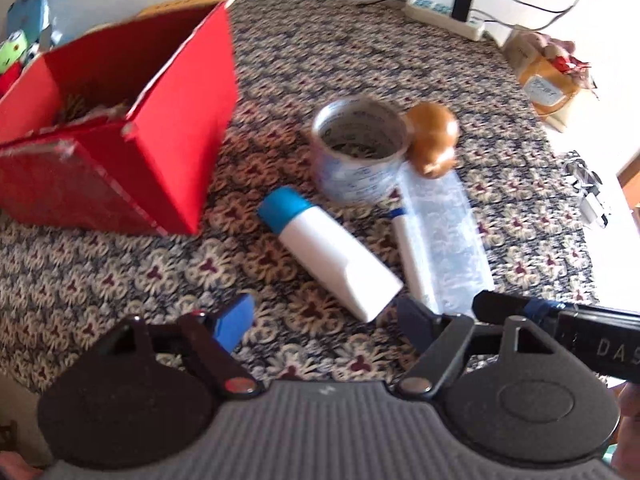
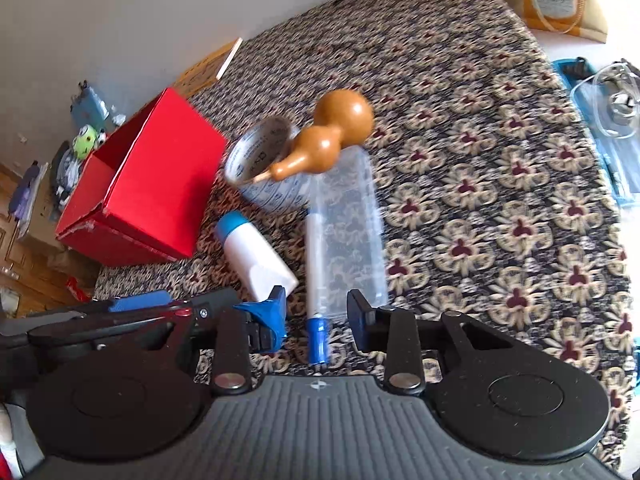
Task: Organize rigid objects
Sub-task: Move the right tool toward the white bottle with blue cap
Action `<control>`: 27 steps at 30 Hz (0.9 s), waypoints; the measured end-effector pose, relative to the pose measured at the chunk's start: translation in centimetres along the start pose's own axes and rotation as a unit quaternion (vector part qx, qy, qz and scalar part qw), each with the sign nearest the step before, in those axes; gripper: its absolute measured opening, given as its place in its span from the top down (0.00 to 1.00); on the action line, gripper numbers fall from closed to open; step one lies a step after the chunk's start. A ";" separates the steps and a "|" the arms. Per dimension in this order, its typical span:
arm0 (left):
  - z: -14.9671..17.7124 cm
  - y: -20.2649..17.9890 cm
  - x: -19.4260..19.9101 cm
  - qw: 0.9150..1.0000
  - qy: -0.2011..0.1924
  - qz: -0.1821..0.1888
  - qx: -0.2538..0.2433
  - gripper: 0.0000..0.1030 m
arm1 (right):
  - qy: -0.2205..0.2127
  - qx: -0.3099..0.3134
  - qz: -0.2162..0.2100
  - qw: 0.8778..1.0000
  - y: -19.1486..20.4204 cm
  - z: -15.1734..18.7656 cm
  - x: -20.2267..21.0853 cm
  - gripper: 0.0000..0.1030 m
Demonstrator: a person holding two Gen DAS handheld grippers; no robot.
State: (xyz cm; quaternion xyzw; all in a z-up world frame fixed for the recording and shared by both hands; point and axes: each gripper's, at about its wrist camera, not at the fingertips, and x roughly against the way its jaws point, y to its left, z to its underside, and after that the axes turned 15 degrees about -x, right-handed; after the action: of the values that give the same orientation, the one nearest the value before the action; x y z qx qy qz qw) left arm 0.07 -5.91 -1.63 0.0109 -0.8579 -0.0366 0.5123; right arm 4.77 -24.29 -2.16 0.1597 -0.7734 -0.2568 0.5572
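Left wrist view: patterned floral cloth (image 1: pixel 120 276) covers the counter, white wall behind w/ power strip (image 1: pixel 444 16) at far edge. Red box (image 1: pixel 168 120) open at left; tape roll (image 1: pixel 360 148), brown gourd (image 1: pixel 434 138), white bottle w/ blue cap (image 1: pixel 332 256) & pen (image 1: pixel 410 256) lie near centre. Left tool (image 1: pixel 326 320) released, holding nothing. Right tool (image 2: pixel 316 316) also spread, fingers either side of pen, not touching

Floral-patterned cloth (image 2: pixel 500 184) covering the bench, set against a plain white wall (image 2: pixel 120 20); wooden floor (image 2: pixel 28 264) below, daylight falling across everything.
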 end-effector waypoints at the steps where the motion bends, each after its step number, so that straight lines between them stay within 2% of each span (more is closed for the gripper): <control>1: -0.3 -0.5 0.0 1.000 -0.005 -0.004 -0.009 0.12 | -0.007 -0.003 0.002 1.000 -0.3 -0.1 0.2 0.85; 5: -1.3 -2.3 -0.2 0.998 -0.004 -0.031 -0.048 0.12 | -0.014 -0.028 -0.002 1.000 -1.8 -0.6 0.7 0.83; 10: -1.5 -2.9 -0.5 0.997 0.005 -0.034 -0.062 0.12 | -0.015 -0.040 -0.005 0.999 -1.9 -0.4 0.8 0.82; 19: -1.2 -2.7 -0.2 0.997 0.014 -0.054 -0.053 0.12 | -0.001 -0.025 -0.016 1.000 -1.3 -0.7 0.3 0.82; 27: -0.1 -1.4 -0.3 0.998 0.025 -0.054 -0.023 0.12 | 0.030 -0.008 -0.023 0.999 -0.6 -0.3 -0.7 0.82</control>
State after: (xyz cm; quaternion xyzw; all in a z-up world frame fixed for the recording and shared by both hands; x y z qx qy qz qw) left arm 0.27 -7.25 -1.97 0.0468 -0.8420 -0.0834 0.5309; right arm 5.22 -24.49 -2.94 0.1806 -0.7501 -0.2708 0.5757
